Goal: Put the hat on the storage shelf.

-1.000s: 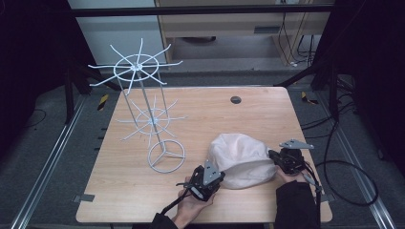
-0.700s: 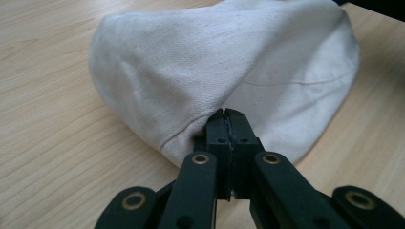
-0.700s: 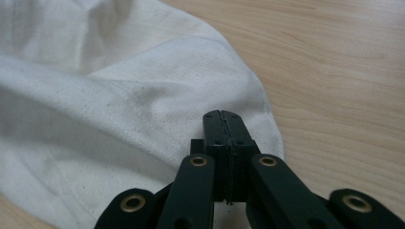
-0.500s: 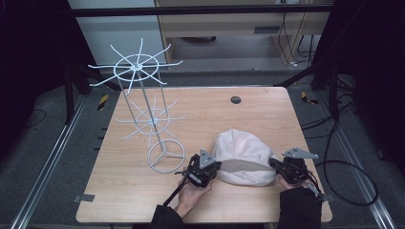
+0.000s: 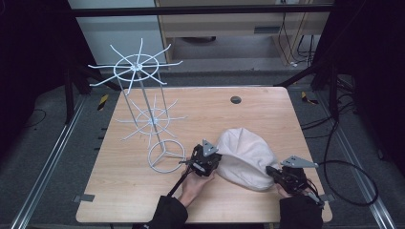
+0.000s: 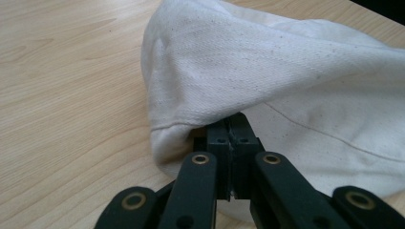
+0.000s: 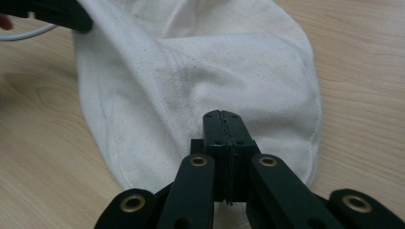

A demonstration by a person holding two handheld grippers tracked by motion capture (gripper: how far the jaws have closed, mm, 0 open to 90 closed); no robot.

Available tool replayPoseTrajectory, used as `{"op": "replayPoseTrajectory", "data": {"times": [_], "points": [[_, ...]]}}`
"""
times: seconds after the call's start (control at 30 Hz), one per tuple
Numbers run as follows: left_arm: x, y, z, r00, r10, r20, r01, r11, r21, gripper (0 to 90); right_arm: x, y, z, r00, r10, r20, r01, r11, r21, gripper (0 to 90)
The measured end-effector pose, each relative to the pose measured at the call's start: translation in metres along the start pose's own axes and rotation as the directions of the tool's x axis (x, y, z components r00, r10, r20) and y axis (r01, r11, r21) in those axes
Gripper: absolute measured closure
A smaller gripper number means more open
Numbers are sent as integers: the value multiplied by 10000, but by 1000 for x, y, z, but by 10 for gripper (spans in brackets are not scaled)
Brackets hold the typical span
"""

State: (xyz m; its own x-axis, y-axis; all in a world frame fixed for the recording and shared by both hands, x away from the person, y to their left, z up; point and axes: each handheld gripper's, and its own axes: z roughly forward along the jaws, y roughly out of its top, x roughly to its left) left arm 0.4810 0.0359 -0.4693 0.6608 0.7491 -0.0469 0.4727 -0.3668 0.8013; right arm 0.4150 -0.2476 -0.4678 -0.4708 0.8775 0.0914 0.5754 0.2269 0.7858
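Two grippers pinch a white cloth cap on the wooden table.

The cap (image 5: 246, 155) lies on the near right part of the table (image 5: 124, 191), between the left gripper (image 5: 212, 160) and the right gripper (image 5: 273, 172), beside a white wire rack (image 5: 143, 112). Both pairs of jaws are pressed together on its edge. No label or writing can be read. The folded cloth hides the left jaw tips.

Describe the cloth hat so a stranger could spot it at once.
Start at the wooden table and look at its near right part, right of the white wire rack. The hat lies there between the left gripper and the right gripper. It is the one soft, cream, domed thing there.
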Motion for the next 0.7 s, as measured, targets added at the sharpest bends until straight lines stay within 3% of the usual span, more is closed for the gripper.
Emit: {"op": "replayPoseTrajectory", "data": {"times": [0.17,0.3,0.4,0.53,0.7], "points": [[-1,5,3,10000,55,-26,-55,10000,44,895,8,-3,-3,9997,-93,-238,93,10000,27,900],[-1,5,-4,10000,98,-4,-98,9999,34,891,10,-2,-6,9996,-101,-273,99,9999,-52,900],[0,3,-17,9992,387,66,-388,9992,58,877,8,0,-10,9999,-30,-162,26,9997,-254,899],[4,-2,-40,9983,540,195,-540,9985,-2,846,6,5,-15,9995,-267,184,278,9978,-598,867],[13,-14,-73,9989,418,213,-415,9990,-149,782,4,14,-22,9978,-451,483,498,9938,-998,762]]}}
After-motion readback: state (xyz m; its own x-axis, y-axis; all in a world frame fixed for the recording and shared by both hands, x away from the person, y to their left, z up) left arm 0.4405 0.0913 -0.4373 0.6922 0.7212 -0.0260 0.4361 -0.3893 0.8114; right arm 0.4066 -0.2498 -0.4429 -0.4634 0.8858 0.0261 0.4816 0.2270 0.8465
